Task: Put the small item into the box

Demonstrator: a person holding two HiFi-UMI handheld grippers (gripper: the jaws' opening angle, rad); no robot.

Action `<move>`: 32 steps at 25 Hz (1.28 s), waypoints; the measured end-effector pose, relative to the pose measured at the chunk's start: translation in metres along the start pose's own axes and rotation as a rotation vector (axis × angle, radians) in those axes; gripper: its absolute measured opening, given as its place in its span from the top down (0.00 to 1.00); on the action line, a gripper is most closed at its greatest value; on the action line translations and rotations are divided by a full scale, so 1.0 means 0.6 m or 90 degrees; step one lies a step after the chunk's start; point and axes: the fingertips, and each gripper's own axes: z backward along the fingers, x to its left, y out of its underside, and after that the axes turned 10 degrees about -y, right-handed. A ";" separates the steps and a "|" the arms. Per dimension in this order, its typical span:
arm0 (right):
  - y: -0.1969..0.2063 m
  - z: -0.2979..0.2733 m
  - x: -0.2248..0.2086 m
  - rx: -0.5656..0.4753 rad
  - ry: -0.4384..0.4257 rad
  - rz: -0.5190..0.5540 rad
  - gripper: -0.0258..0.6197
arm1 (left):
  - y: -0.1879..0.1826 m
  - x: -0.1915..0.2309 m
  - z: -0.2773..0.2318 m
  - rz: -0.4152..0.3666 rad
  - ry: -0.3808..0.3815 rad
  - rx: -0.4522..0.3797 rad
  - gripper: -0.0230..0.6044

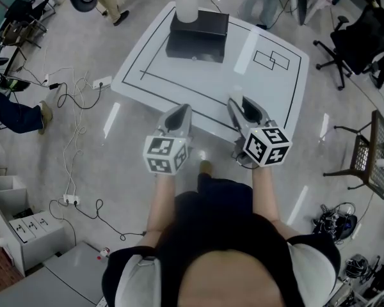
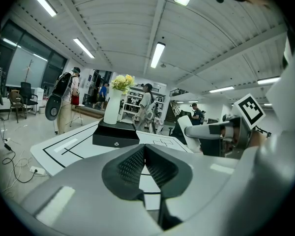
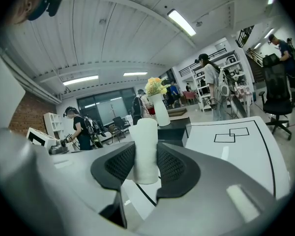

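Observation:
The small item [image 3: 146, 146] is a white cylinder standing upright between the pads of my right gripper [image 3: 145, 156], which is shut on it. In the head view that right gripper [image 1: 239, 102] hovers over the near edge of the white table [image 1: 269, 88]. Beside it, my left gripper [image 1: 182, 109] has its jaws closed together with nothing between them, as the left gripper view [image 2: 144, 149] also shows. The black box [image 1: 197, 37] sits closed at the table's far side, ahead of both grippers, with a white vase [image 1: 187, 5] of flowers just behind it.
Black lines frame the tabletop, and a double-square outline [image 1: 272, 59] is drawn at its far right. Cables and a power strip [image 1: 70, 107] lie on the floor at left. An office chair [image 1: 345, 50] and a rack [image 1: 371, 152] stand at right. People walk beyond the table.

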 end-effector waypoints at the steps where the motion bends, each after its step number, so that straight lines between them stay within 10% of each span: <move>1: -0.002 -0.003 -0.004 -0.001 0.000 0.001 0.75 | -0.002 0.001 -0.005 0.000 0.000 -0.001 0.95; 32: -0.018 -0.058 -0.018 0.010 -0.024 0.019 0.75 | -0.014 0.050 -0.013 0.016 -0.042 -0.011 0.95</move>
